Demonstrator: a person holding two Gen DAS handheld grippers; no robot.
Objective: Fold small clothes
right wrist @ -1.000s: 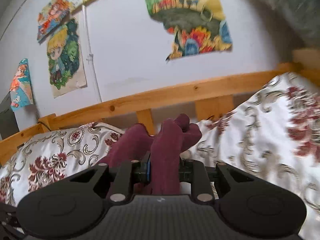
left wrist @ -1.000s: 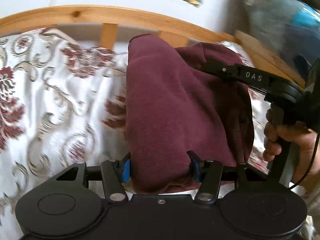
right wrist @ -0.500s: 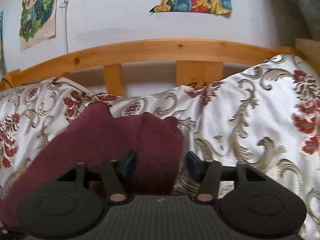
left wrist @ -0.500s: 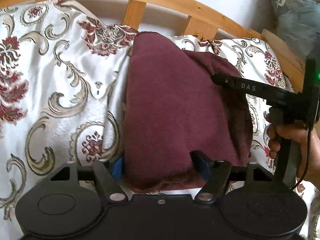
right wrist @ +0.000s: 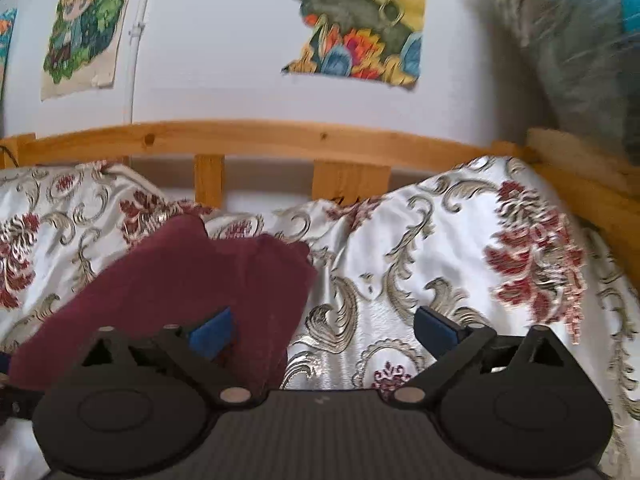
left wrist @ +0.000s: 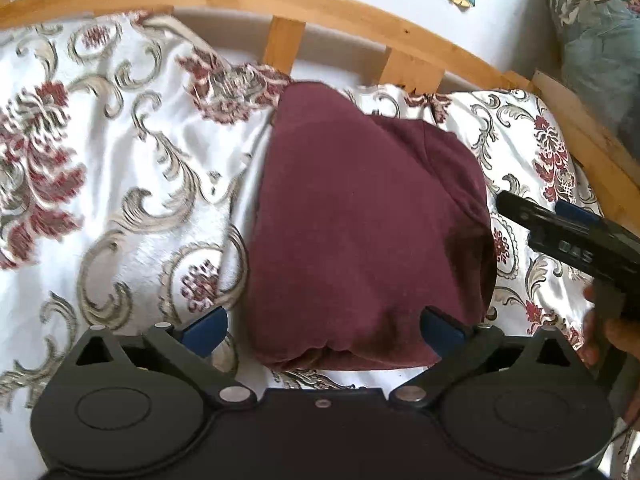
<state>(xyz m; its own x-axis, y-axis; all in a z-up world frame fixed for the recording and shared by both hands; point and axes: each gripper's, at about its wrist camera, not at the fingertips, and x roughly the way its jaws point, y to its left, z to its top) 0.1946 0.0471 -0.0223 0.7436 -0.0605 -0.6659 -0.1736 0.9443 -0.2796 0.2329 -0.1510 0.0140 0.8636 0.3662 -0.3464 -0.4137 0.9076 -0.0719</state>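
Garment: I see the maroon garment [left wrist: 360,224] folded flat on the bed [left wrist: 120,184], long axis running toward the headboard [left wrist: 280,0].
Left gripper [left wrist: 322,326]: my jaws have just been opening; near hem between them, unpressed.
Right gripper [right wrist: 322,330]: just opening too, wide, at the garment's right edge.
Room: bare bedspread on both sides.

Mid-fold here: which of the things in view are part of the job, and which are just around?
Part of the job:
- maroon garment, folded, lying on the bedspread
- left tool, open, just released
- right tool, open, just released

Just around:
- floral bedspread
- wooden bed rail
- wall pictures
- grey patterned bundle
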